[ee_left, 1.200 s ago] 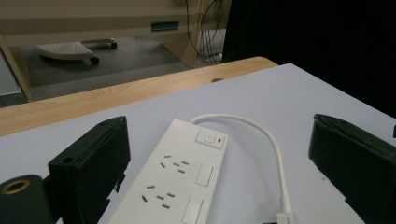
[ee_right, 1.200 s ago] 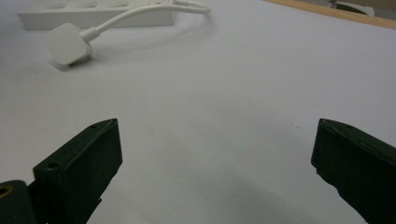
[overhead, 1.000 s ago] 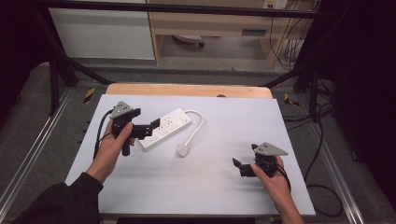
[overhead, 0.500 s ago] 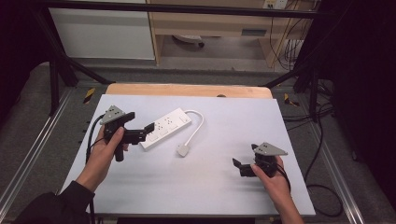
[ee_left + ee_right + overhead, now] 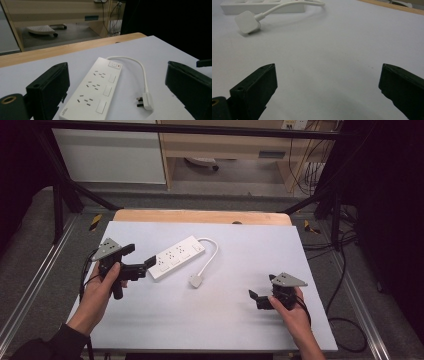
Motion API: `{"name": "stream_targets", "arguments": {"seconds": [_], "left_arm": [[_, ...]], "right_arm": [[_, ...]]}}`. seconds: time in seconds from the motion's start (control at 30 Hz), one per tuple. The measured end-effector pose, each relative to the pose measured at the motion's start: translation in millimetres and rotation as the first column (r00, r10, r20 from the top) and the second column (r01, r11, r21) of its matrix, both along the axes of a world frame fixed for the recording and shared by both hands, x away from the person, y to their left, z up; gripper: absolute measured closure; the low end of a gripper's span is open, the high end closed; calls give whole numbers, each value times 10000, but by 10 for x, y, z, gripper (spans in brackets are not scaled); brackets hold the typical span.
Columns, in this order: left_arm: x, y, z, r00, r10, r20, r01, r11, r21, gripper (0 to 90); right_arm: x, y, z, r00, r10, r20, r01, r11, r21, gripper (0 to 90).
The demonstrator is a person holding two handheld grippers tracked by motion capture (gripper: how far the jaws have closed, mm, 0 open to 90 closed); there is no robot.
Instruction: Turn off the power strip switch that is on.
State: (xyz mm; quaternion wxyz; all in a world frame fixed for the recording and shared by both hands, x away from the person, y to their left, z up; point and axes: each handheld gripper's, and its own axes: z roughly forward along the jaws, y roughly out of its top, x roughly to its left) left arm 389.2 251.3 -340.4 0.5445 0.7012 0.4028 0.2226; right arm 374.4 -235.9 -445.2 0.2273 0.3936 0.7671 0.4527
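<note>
High view: a person seated at a white table (image 5: 210, 320) is holding a two-jaw gripper in each hand, with a white power strip (image 5: 176, 257) lying slantwise on the left half of the tabletop. The left gripper (image 5: 142, 264) is pointing at the near end of the strip, its jaws standing wide apart just beside that end and gripping nothing; the left gripper view is showing the strip (image 5: 93, 90) lying between the two black jaws without either one touching it. The strip is carrying three socket rows with rocker switches and a small power button at its far end. A short white cable (image 5: 211, 255) is looping from that far end down to a white plug (image 5: 195, 280), which is resting on the table just beside the strip. The right gripper (image 5: 254, 299) is hovering low over the bare right part of the table, well apart from the strip, its jaws likewise spread open and empty, with the plug (image 5: 247, 22) lying farther off in the right gripper view. A wooden edge (image 5: 200, 217) is bordering the table's far side.
</note>
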Motion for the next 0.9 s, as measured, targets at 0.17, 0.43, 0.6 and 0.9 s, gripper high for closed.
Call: {"name": "stream_targets", "arguments": {"seconds": [0.17, 0.43, 0.6, 0.9], "left_arm": [[-89, 94, -27, 10000, 81, 19, -81, 9999, -83, 55], [-270, 309, -186, 9995, 317, 32, -316, 9994, -106, 57], [-383, 443, -344, 9988, 478, -106, -478, 9989, 16, 58], [-544, 543, -682, 9965, 755, -349, -746, 9969, 253, 63]], "right_arm": [[-2, 1, -1, 10000, -8, -19, 8, 10000, -9, 23], [-6, 10, -1, 10000, -10, -12, 10, 10000, -66, 24], [-5, 13, -3, 10000, -10, -14, 10, 9999, -103, 23], [-1, 10, -7, 10000, -41, -20, 40, 9999, -112, 24]]}}
